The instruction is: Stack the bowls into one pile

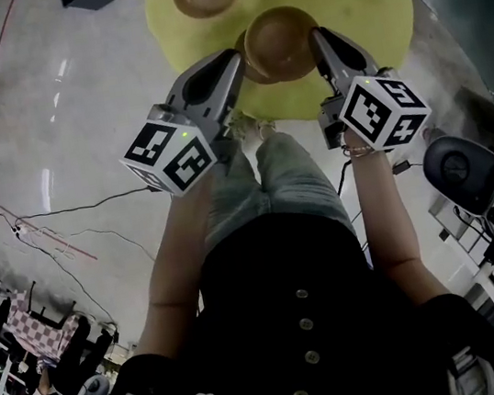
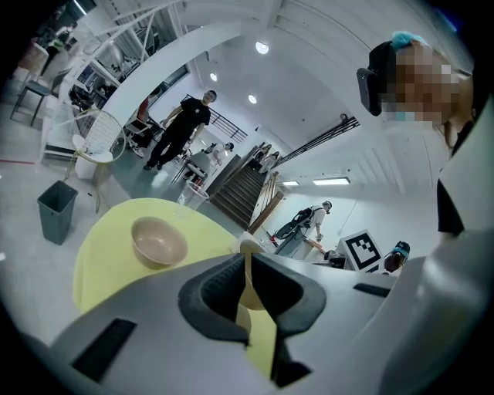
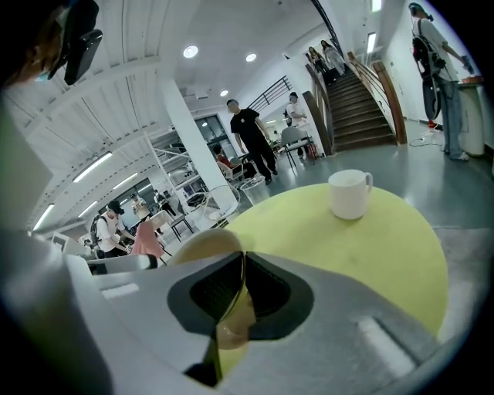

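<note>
Left tool (image 1: pixel 238 61), right tool (image 1: pixel 322 39), bowl (image 1: pixel 283 42) between

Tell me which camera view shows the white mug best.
The right gripper view: the white mug stands whole and unblocked on the yellow table. The head view shows it only small, at the picture's top edge. The left gripper view does not show it.
</note>
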Demonstrator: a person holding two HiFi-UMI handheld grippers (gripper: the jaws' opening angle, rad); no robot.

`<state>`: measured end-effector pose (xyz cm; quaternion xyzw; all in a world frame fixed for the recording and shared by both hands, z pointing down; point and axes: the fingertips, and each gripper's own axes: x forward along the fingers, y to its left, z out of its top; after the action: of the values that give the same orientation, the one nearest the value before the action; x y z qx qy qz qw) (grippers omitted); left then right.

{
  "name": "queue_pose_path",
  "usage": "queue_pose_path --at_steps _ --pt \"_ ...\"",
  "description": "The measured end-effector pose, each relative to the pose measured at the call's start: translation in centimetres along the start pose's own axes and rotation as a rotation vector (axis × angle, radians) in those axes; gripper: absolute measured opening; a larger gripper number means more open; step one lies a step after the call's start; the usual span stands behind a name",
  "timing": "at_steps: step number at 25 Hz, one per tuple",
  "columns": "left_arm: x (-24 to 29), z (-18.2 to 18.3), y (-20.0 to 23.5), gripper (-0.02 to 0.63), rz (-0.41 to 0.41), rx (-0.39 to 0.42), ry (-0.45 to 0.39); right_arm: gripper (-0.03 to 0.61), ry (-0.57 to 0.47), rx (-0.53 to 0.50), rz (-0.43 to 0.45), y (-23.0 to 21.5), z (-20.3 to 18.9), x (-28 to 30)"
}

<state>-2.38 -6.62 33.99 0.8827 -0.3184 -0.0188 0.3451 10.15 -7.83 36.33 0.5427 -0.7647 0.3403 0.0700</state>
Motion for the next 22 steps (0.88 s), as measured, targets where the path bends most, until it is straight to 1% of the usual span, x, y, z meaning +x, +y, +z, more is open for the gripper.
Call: queue_pose_path --at_steps 4,7,15,22 --pt "-1.3 0.2 1.3 0.034 -0.01 -0.005 0.009 0.017 0.018 0.003 -0.007 1.4 -1.1 1.0" --pt "-1.2 -0.4 2.1 0.034 -0.021 -0.013 0.03 0.017 0.035 0.003 -0.012 1.8 -1.9 2.1" --pt "0.3 -2.6 4.6 0.034 -0.028 -0.05 0.073 0.017 0.076 0.03 -0.069 -0.6 -4.4 5.5" --pt "1.1 -4.7 6.7 0.034 0.018 -0.104 0.082 0.018 0.111 0.046 -0.094 -3.0 -5.5 7.5"
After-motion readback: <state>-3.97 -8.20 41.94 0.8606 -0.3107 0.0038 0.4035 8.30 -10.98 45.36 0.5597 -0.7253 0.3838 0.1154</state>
